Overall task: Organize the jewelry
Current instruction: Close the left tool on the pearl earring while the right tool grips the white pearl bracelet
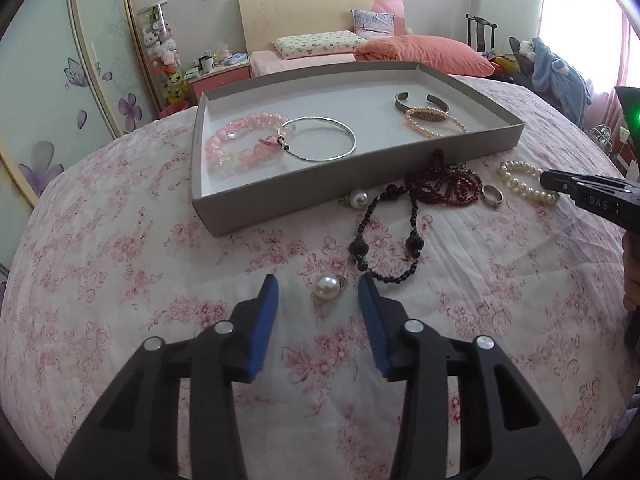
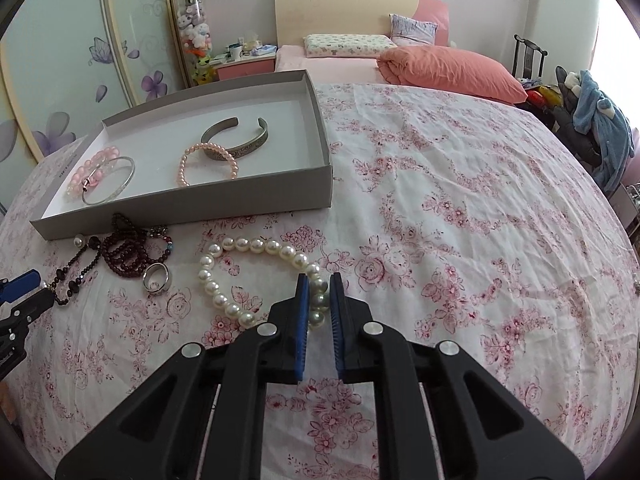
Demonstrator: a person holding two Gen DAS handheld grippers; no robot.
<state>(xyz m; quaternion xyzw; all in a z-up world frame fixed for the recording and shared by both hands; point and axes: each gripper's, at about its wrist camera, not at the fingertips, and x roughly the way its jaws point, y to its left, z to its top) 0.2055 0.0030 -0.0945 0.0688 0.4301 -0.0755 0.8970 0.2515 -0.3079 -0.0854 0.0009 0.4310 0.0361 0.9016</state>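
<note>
A grey tray (image 1: 320,196) (image 2: 200,208) on the flowered bedspread holds a pink bead bracelet (image 1: 236,146), a silver bangle (image 1: 320,140), a bronze cuff (image 2: 236,142) and a small pink pearl bracelet (image 2: 206,164). In front of it lie a pearl earring (image 1: 328,287), a second pearl earring (image 1: 357,199), a black bead bracelet (image 1: 384,240), dark red beads (image 1: 448,186), a silver ring (image 2: 156,278) and a white pearl bracelet (image 2: 256,276). My left gripper (image 1: 318,290) is open around the near pearl earring. My right gripper (image 2: 319,284) has its jaws narrowly apart around the pearl bracelet's beads.
The bedspread's right half (image 2: 480,220) carries no jewelry. A coral pillow (image 2: 452,68) and a headboard (image 2: 344,8) are at the far end. A wardrobe with flower decals (image 1: 60,80) stands at left, a chair with clothes (image 2: 592,120) at right.
</note>
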